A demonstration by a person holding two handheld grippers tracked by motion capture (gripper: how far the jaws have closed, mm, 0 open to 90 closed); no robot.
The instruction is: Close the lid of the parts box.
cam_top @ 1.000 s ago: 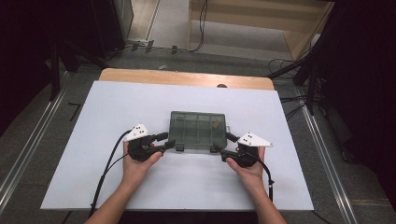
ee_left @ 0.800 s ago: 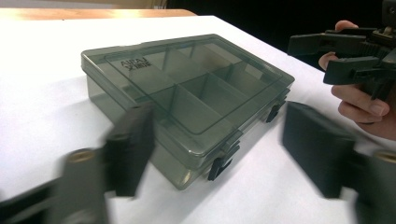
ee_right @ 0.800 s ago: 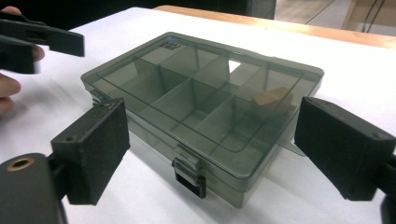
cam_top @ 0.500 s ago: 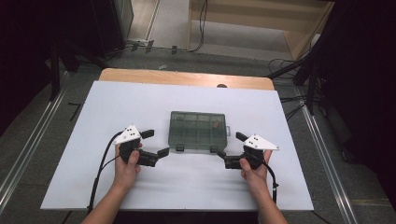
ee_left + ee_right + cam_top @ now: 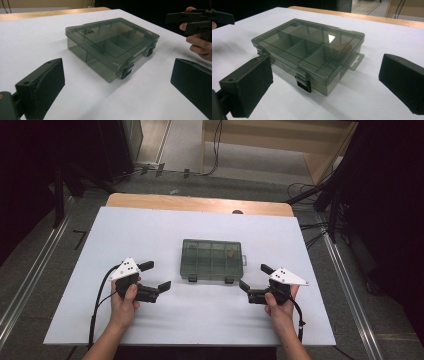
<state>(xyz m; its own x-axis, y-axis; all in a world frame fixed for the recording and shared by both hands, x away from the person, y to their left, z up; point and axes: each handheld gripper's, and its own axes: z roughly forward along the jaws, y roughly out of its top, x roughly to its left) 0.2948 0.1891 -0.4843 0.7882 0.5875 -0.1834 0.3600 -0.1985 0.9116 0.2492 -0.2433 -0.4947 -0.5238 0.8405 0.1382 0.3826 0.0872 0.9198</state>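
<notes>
Both grippers have withdrawn from the compartment box [image 5: 212, 260]: left gripper [image 5: 156, 276] and right gripper [image 5: 252, 278] now stand apart from it, jaws just opened, nothing between them.

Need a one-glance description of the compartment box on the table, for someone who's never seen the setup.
On the white table, near its middle and between the two grippers, lies a flat compartment box. It is smoky translucent plastic with a shut lid, inner dividers, two dark latches on the near edge and a hang tab on one end.

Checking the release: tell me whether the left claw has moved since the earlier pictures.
Yes. The left claw has drawn back leftward from the compartment box, its jaws having just opened, empty.
</notes>
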